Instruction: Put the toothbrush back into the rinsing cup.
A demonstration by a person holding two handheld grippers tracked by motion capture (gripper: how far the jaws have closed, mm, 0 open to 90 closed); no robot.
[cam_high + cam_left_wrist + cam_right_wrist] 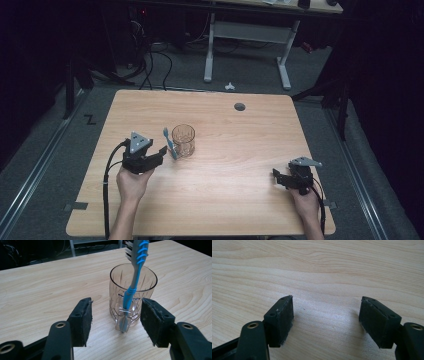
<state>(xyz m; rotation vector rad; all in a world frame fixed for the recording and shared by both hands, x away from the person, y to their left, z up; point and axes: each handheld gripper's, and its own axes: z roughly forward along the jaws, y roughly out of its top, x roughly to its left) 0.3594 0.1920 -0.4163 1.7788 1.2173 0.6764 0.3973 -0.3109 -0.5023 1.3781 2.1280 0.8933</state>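
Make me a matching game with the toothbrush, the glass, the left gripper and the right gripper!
Things:
1. toothbrush
2. glass
3. left gripper
4. right gripper

Descriptions:
A. clear, with cut lines
B. blue and grey, leaning against the glass from outside
C. open, over bare wood
D. open, close to the glass

Pairs: 1-B, 2-A, 3-D, 4-C

Light wooden table on grey floor; white-legged desk behind, dark room, tangled cables

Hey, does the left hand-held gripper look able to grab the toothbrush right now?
Probably yes: the left hand-held gripper is open, the toothbrush leans on the glass beyond its jaws, nothing between.
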